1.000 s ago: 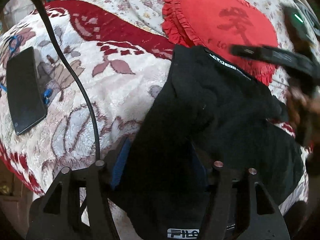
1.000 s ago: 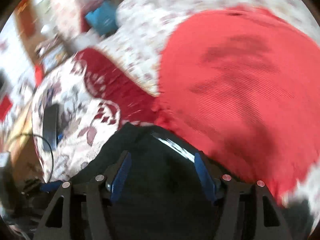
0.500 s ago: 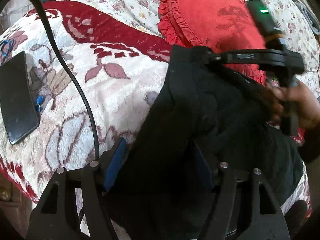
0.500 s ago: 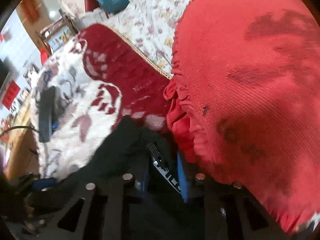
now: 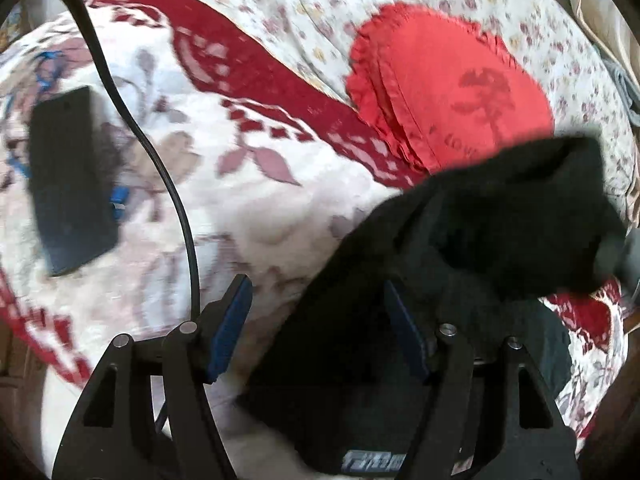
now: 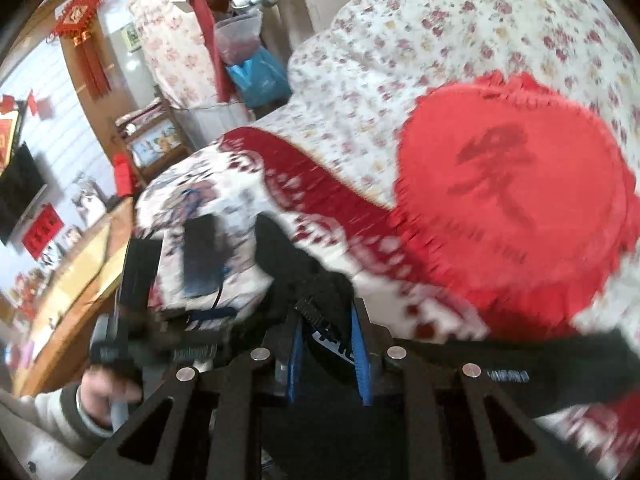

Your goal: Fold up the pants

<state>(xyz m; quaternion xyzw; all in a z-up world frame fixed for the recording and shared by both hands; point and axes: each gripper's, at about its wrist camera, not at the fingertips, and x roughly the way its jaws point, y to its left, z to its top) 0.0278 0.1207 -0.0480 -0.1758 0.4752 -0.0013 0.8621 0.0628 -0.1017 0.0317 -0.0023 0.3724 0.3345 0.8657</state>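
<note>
Fingers on our right gripper (image 6: 326,350) were pinched onto the waistband of the black pants (image 6: 328,300), blue pads (image 6: 362,354) pressing the fabric from both sides; our left gripper (image 5: 316,320) stood with its jaws spread wide, one pad (image 5: 230,326) over the bare blanket (image 5: 248,216) and the other against the dark cloth, clamping nothing; the pants (image 5: 460,264) lay bunched on the floral blanket, their upper edge raised toward the right and partly covering the red heart-shaped cushion (image 5: 452,92); a dark phone (image 5: 68,176) lay flat on the blanket well to the left, a black cable (image 5: 160,168) curving between it and the pants; we could see our left hand (image 6: 106,394) around its handle in the right wrist view.
</note>
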